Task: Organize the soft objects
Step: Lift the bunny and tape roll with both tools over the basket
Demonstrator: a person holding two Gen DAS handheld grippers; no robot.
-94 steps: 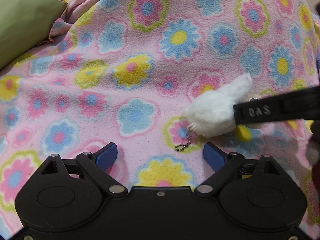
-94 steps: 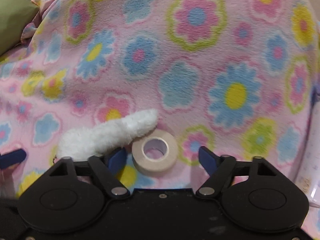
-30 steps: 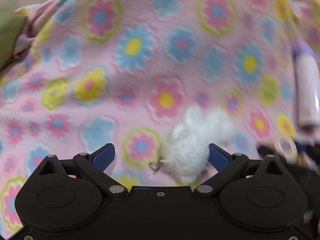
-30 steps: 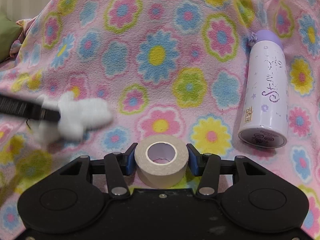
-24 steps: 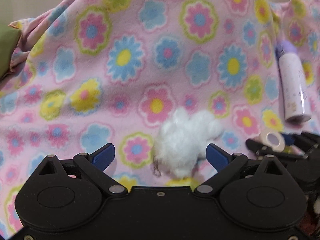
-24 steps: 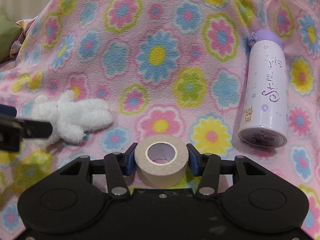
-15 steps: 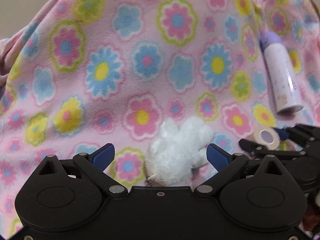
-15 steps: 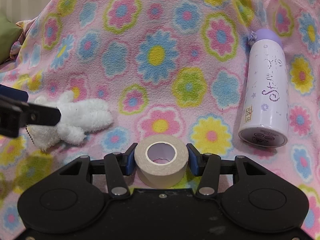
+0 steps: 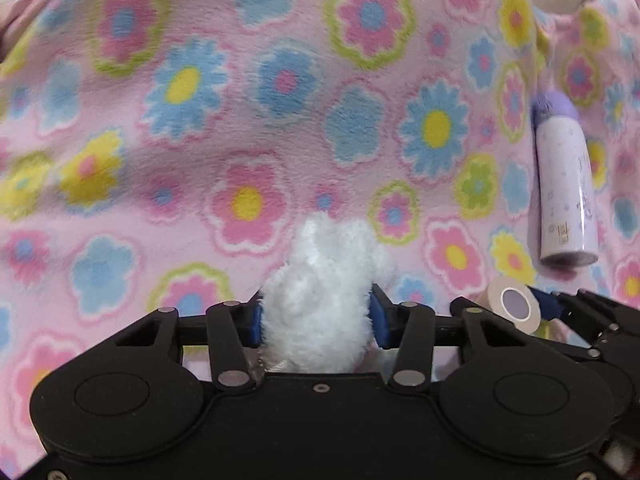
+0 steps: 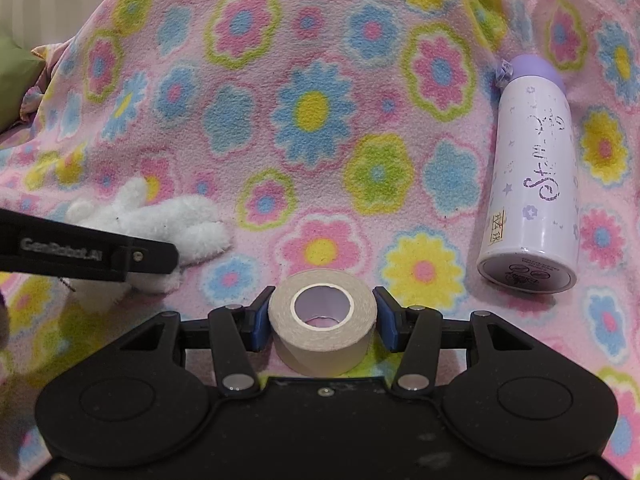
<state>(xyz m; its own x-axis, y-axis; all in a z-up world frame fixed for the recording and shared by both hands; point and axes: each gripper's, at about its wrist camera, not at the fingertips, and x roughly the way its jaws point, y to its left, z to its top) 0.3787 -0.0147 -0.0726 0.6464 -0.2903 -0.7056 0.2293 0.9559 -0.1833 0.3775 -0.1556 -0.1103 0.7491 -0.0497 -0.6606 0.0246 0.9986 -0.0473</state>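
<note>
Pink fleece printed with coloured flowers (image 10: 320, 128) covered the whole work surface, and a green cushion (image 10: 16, 80) showed at its 9 o'clock edge in the right wrist view. Your left gripper (image 9: 318, 320) was clenched on the white plush toy (image 9: 320, 292), both blue pads pressed into its fur; the toy's upper part stuck out past the fingertips toward 12 o'clock. In the right wrist view that toy (image 10: 160, 220) lay at 9 o'clock, partly hidden by the left gripper's black finger. Your right gripper (image 10: 322, 318) was clamped on a roll of beige tape (image 10: 322, 324), hole facing up, a pad against each side. A lilac bottle (image 10: 532, 184) lay on its side on the fleece at 2 o'clock, cap pointing away, well apart from the tape.
</note>
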